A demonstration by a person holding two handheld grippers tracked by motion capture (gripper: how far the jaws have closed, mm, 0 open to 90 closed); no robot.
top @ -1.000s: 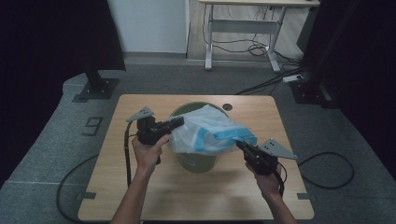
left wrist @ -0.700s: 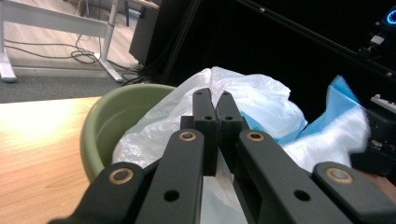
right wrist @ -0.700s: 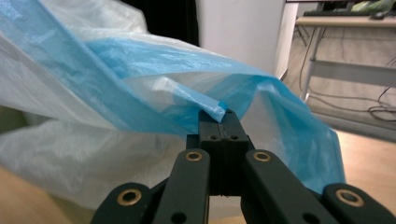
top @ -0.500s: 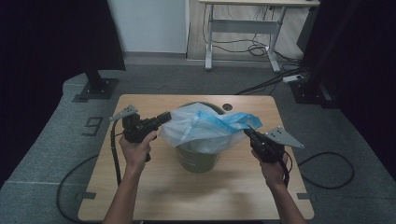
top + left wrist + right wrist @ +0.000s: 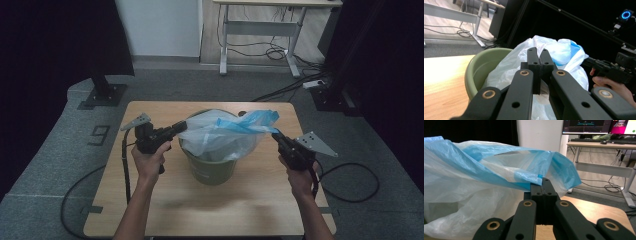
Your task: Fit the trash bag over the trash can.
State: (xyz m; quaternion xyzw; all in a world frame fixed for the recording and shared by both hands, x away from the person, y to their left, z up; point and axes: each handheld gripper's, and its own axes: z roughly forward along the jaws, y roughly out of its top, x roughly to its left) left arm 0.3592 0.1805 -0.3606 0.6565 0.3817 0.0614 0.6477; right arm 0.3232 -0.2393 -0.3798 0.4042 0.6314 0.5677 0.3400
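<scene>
A dim room with grey carpet surrounds the wooden bench (image 5: 150, 200), and on it I have a green bucket (image 5: 210, 167) standing near the middle, a thin white-and-blue plastic bag (image 5: 225, 135) draped over and into its mouth. My left hand-held gripper (image 5: 181, 127) has its jaws closed on the bag's left edge, and the right hand-held gripper (image 5: 276, 136) is closed on the blue-banded rim at the other side, so the film is stretched between them above the bucket. The main risk I see is the film itself: pull the two sides much further apart and it could tear at the pinch points, or slide out of one grip (the right bite looks shallow, right at the hem, though I can't be sure from this angle). The bucket is light-looking too; dragging the bag sideways may tip or shift it. And if one side drops, the bag's mouth would collapse into the bucket.
</scene>
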